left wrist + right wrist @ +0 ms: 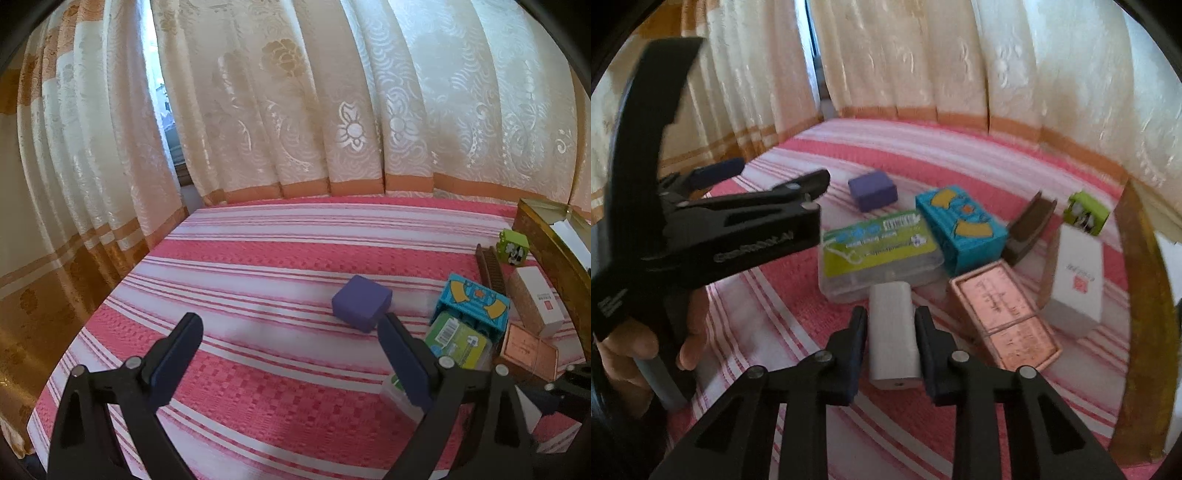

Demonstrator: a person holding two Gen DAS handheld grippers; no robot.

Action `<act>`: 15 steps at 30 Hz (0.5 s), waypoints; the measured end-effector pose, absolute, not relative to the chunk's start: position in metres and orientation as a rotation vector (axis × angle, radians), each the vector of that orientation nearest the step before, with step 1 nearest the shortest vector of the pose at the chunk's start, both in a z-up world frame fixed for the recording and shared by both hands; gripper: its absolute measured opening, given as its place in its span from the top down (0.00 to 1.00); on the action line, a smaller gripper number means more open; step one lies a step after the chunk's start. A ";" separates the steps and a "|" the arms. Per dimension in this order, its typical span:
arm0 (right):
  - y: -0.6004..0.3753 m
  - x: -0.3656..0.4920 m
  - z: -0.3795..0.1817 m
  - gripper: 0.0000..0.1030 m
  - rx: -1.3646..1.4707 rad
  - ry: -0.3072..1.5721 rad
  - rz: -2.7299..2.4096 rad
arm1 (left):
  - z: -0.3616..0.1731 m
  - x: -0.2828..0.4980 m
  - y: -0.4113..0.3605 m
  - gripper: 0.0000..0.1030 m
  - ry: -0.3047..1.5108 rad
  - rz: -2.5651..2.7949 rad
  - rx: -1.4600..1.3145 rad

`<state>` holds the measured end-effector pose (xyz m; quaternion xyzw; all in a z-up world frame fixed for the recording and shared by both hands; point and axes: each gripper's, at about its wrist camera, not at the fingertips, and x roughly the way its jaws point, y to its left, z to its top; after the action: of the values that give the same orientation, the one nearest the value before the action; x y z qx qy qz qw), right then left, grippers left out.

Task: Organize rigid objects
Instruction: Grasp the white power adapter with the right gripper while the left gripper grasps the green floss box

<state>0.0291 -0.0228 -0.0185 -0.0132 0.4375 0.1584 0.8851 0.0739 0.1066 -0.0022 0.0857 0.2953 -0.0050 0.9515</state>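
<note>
Striped cloth (798, 369); white block (892, 332) between right claw (891, 317) fingers.

From the left wrist we looked low across the striped bedspread (258, 266) toward the curtains (295, 92); our right-wrist view faced the same way, angled down closer. Both shared the purple box (361, 302) (872, 191) and blue box (471, 306) (962, 229).
</note>
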 end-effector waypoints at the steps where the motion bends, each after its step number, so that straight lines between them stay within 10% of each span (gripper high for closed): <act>1: -0.025 0.030 -0.018 0.76 -0.010 0.903 0.331 | -0.003 0.074 0.106 0.06 0.604 -0.020 0.174; 15: -0.079 -0.028 0.024 0.77 0.061 0.631 0.244 | -0.003 0.043 0.056 0.09 0.555 -0.407 0.328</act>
<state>-0.0281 -0.0786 0.0235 0.0299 0.3093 0.1198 0.9429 0.0429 0.0556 -0.0025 0.1602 0.2708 -0.1985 0.9282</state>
